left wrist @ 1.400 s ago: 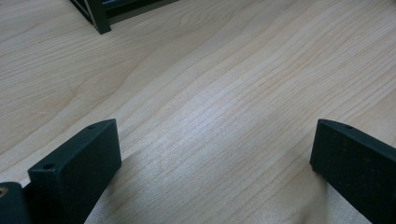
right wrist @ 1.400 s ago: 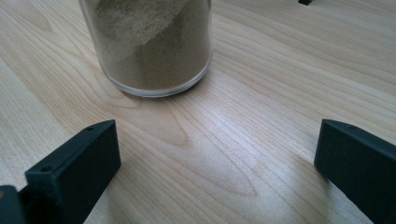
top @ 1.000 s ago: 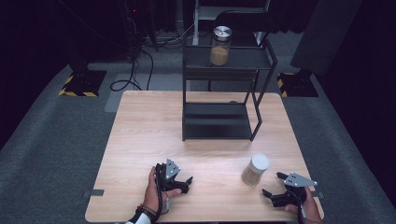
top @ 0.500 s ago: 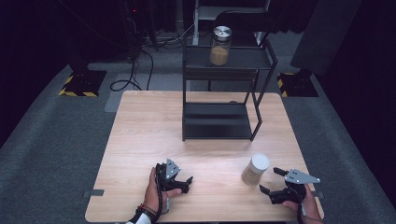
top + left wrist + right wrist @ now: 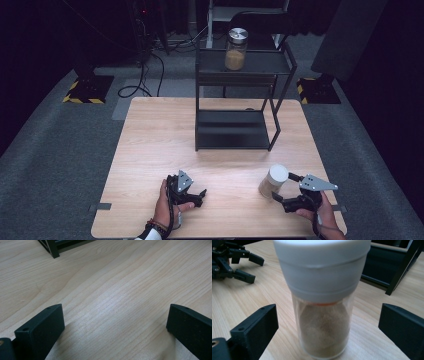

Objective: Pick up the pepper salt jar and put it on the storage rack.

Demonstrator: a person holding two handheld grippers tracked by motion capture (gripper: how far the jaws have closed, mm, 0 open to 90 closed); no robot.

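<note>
Right gripper view: white-capped jar [image 5: 323,302] of brown powder stands upright on the bench [image 5: 372,340] between the right tool [image 5: 325,335] jaws, which have just been closing a little yet stand wide, pads clear. Smooth, rigid, probably light; grip the clear body below the cap. Left tool [image 5: 192,192], open and empty, rests well apart.

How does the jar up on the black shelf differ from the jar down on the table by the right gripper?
The jar on the shelf has a shiny metal lid; the jar on the table has a white cap. The first stands on the top level of the black shelf, away from both grippers; the second stands on the wooden table, between the open jaws of the right gripper, untouched. Both are clear, upright, and hold something tan and powdery.
</note>
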